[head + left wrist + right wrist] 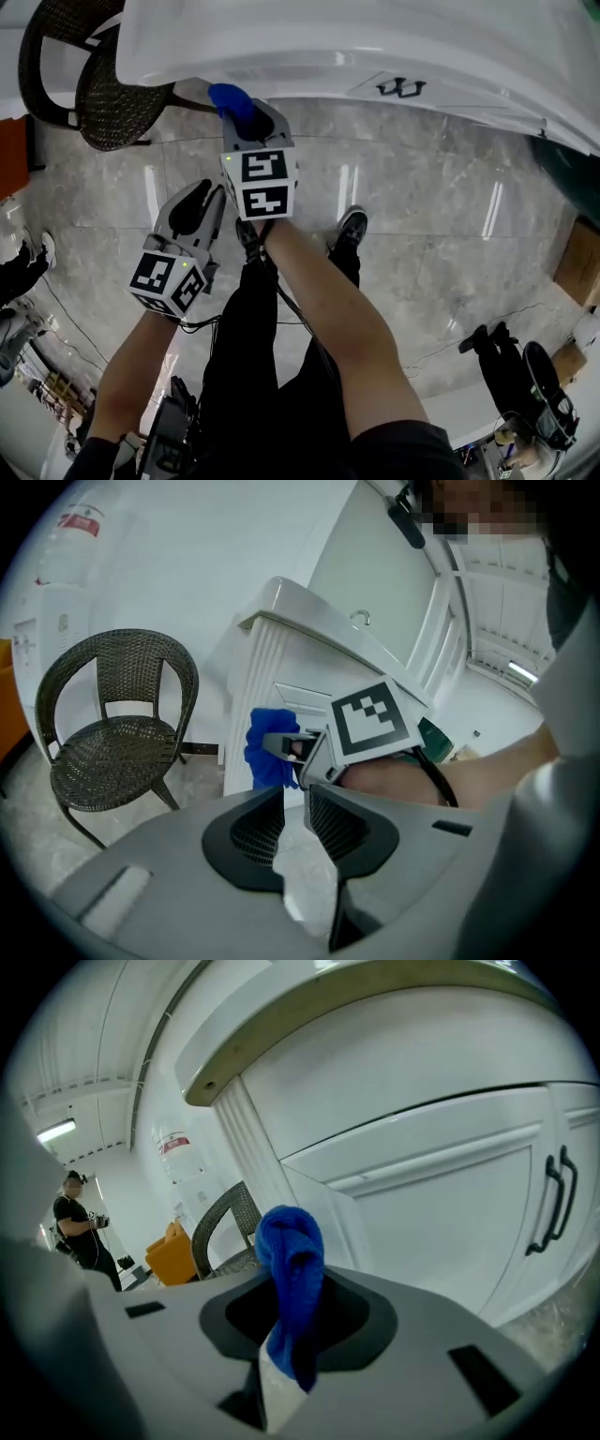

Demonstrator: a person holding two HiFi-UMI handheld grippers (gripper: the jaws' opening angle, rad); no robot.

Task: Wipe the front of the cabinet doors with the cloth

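My right gripper (234,117) is shut on a bunched blue cloth (230,97), which stands up from between the jaws (291,1251). The cloth is held up to the white cabinet (375,47) near its left corner, by the fluted post (267,747). Whether it touches the cabinet I cannot tell. A panelled door (450,1213) with a dark handle (553,1199) lies to the cloth's right. My left gripper (194,211) hangs lower and to the left, away from the cabinet. Its jaws are shut with nothing between them (296,817).
A dark wicker chair (103,84) stands on the marble floor just left of the cabinet (117,733). The person's legs and a shoe (352,225) are below the grippers. A cardboard box (577,262) sits at the right. Far off are another person (80,1222) and an orange seat (173,1251).
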